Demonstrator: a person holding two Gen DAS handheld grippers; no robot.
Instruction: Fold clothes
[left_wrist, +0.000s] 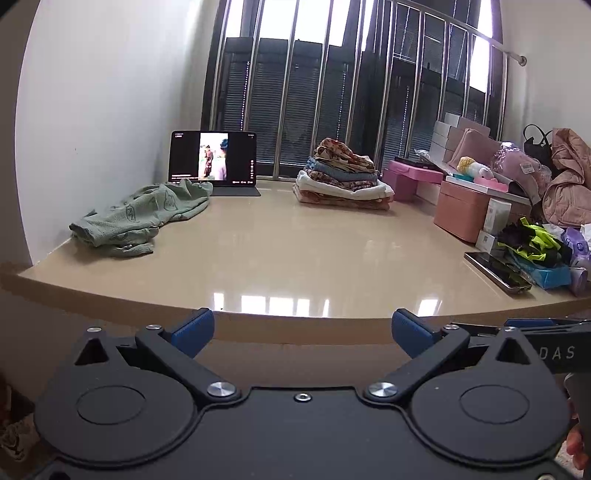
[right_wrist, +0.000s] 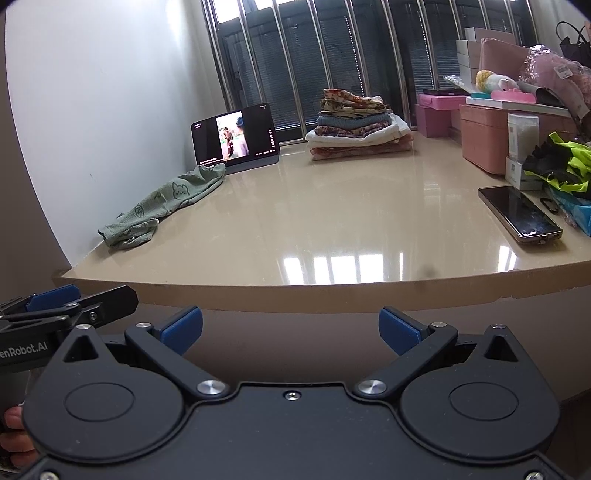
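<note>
Both grippers, left (left_wrist: 303, 328) and right (right_wrist: 290, 326), hang wide and empty before the worktop's (left_wrist: 295, 258) front edge; a crumpled green garment (left_wrist: 144, 216) lies at its far-left corner, beside a tablet (left_wrist: 213, 158).

Glossy tabletop (left_wrist: 295, 251); cloth garment (left_wrist: 140, 214)

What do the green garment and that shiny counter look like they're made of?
The green garment looks like soft knit cotton, matte: it lies in limp rumples with printed cartoon shapes. The counter looks like polished stone or glazed tile, beige and glossy: it mirrors the window bars sharply. Which of the two, I can't tell.
</note>
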